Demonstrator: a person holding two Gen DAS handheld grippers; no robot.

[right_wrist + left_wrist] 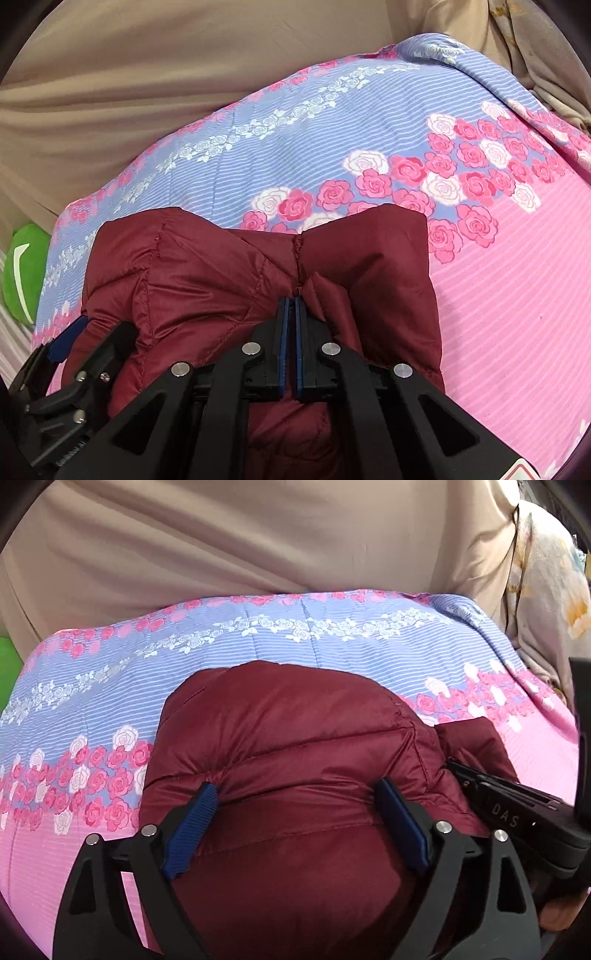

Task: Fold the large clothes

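Left tongs (295, 805) stand wide open astride the jacket (288, 738); right tongs (291, 306) pinch a seam fold. Jacket lies bunched on the quilt (480, 258). Risk: slippery padding springs open, undoing the fold.

Black tool (297, 794) frames, blue ribbed pads (192, 830), silver screws.

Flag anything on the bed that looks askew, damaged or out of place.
Nothing looks damaged or spilled. The maroon puffer jacket lies bunched on the floral quilt, its far edge pinched into a notch. The right tool is shut on a fold; the left tool stands open.
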